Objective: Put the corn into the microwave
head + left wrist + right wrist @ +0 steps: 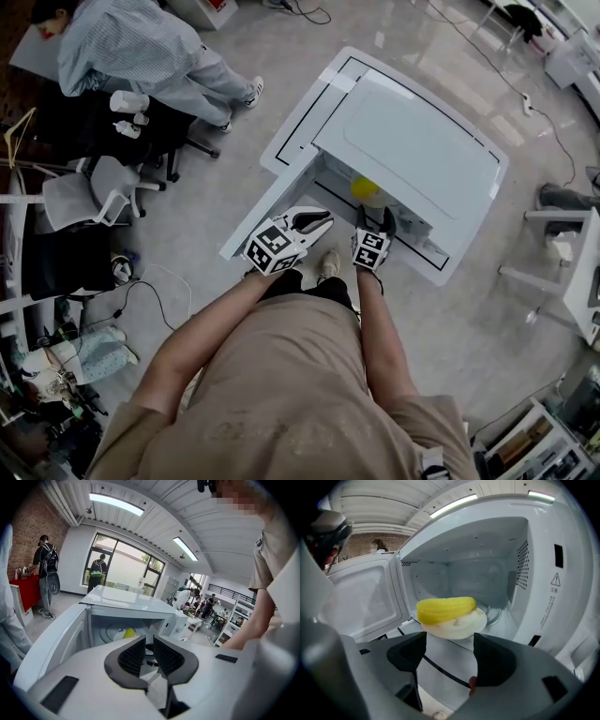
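Observation:
A yellow corn cob (446, 607) lies on a white plate (461, 626) inside the open white microwave (412, 150), near the front of the cavity. The door (365, 597) is swung wide to the left. My right gripper (450, 641) is open just in front of the opening, and the corn and plate lie beyond its fingertips, clear of them. In the head view it (375, 217) points into the cavity at the corn (364, 187). My left gripper (147, 641) hangs by the door, its jaws nearly together with nothing between them; past it the corn (129, 633) shows.
The microwave stands on a low white platform (309, 103) on a grey floor. A seated person (141, 47) and office chairs (94, 187) are at the far left, with cables and clutter (66, 366) below. White furniture (577, 272) is at the right.

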The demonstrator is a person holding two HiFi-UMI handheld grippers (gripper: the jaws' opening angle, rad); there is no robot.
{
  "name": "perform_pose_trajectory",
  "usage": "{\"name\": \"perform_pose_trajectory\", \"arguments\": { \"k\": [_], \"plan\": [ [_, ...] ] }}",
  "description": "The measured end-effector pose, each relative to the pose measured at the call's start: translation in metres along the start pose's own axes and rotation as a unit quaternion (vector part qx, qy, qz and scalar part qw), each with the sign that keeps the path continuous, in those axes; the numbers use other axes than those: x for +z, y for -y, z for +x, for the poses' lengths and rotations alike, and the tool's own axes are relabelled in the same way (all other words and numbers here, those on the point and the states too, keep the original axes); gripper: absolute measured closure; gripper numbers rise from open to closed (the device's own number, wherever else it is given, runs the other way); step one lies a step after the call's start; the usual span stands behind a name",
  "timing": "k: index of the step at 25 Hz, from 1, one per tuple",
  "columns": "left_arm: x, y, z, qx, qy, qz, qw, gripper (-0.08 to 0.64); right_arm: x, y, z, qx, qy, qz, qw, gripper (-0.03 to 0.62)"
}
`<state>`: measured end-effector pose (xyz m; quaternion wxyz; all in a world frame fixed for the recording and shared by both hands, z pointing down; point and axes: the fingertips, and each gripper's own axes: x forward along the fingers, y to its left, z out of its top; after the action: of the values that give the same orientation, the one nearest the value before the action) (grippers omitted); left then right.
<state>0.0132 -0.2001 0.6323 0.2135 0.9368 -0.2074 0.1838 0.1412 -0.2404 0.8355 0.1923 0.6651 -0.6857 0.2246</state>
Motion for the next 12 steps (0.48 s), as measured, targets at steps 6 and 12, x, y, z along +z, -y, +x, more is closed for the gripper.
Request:
{"name": "perform_pose_trajectory", "arguments": {
  "k": [6, 12],
  "plan": [
    [0.002, -0.002, -0.003, 0.005, 0.002, 0.001, 1.0, 0.52, 0.005, 0.004, 0.009, -0.008, -0.003, 0.008, 1.0, 0.291],
    [0.004, -0.005, -0.004, 0.005, 0.002, 0.003, 1.0, 0.52, 0.015, 0.001, 0.02, -0.014, -0.008, 0.006, 1.0, 0.291]
  ]
}}
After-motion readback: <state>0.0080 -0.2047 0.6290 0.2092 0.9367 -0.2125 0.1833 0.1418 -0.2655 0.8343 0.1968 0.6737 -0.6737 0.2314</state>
